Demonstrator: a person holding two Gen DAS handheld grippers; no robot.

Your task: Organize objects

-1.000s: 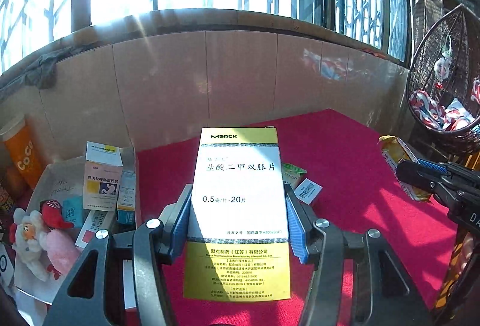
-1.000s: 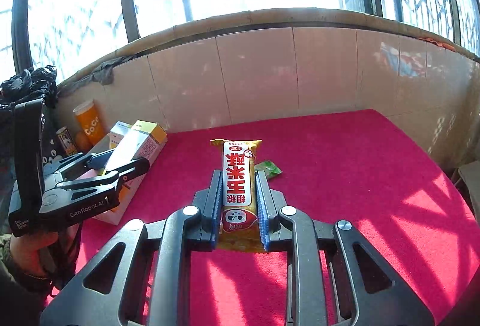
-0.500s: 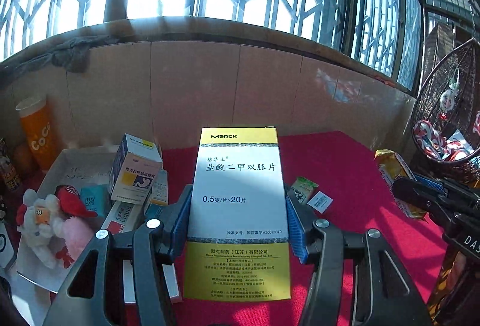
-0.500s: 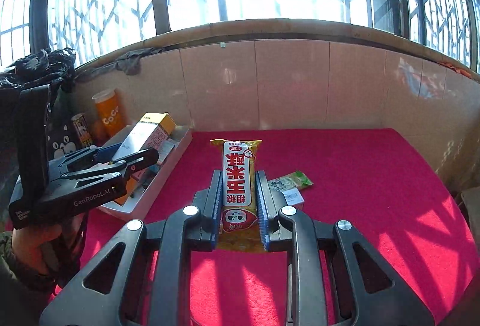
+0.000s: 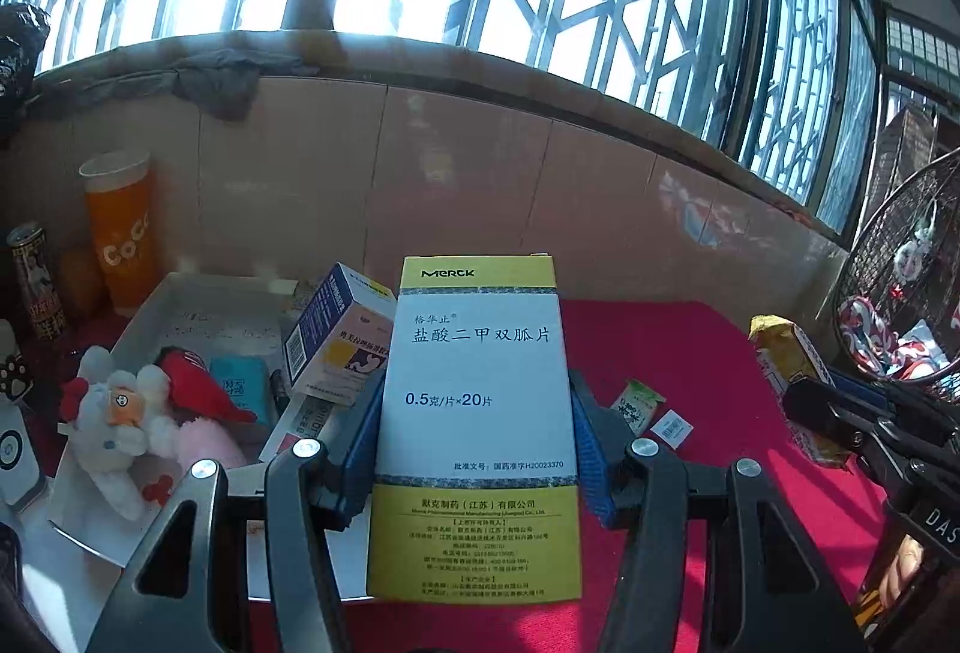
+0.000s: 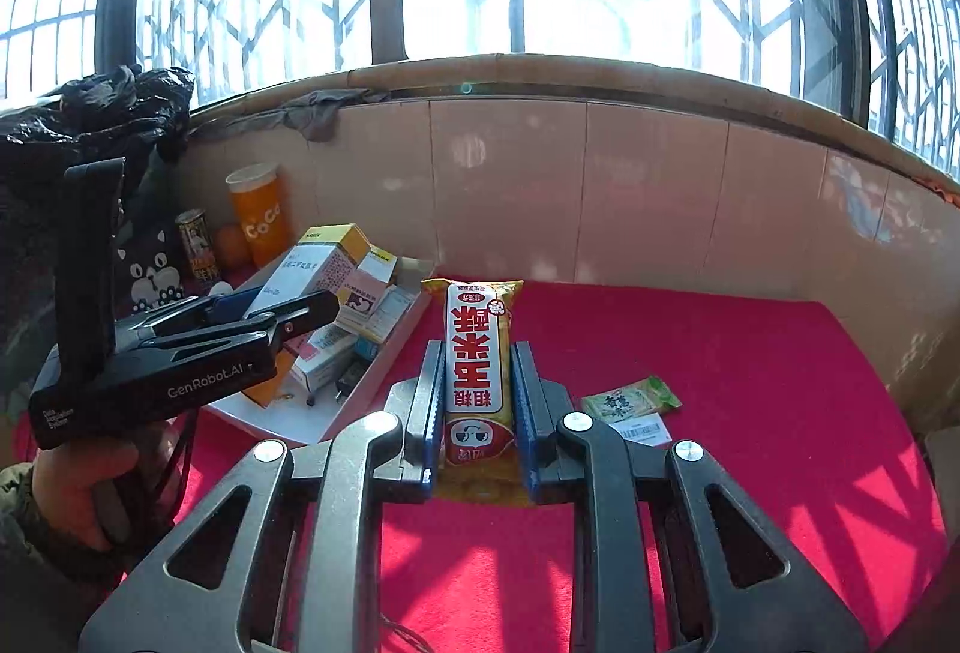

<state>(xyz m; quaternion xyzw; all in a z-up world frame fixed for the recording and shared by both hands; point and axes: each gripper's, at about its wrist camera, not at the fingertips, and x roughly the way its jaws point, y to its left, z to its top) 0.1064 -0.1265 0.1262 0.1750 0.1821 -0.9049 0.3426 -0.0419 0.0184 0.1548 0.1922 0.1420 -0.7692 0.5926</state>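
My left gripper (image 5: 477,401) is shut on a yellow and white Merck medicine box (image 5: 477,383) and holds it above the right edge of a white tray (image 5: 180,293). The same box (image 6: 312,269) and the left gripper (image 6: 300,314) show over the tray (image 6: 384,365) in the right wrist view. My right gripper (image 6: 477,383) is shut on a yellow snack packet with red characters (image 6: 477,353), held over the red cloth (image 6: 750,353) just right of the tray. The packet also shows at the right of the left wrist view (image 5: 792,371).
The tray holds medicine boxes (image 5: 336,335), a plush toy (image 5: 120,425) and a teal packet (image 5: 240,383). An orange CoCo cup (image 5: 120,233) and a can (image 5: 36,287) stand behind it. A green sachet (image 6: 630,401) and a barcode label (image 6: 642,431) lie on the cloth. A tiled wall (image 6: 600,191) runs behind.
My left gripper has carried the Merck box leftward, over the tray's right edge. My right gripper has moved left with the snack packet, closer to the tray.
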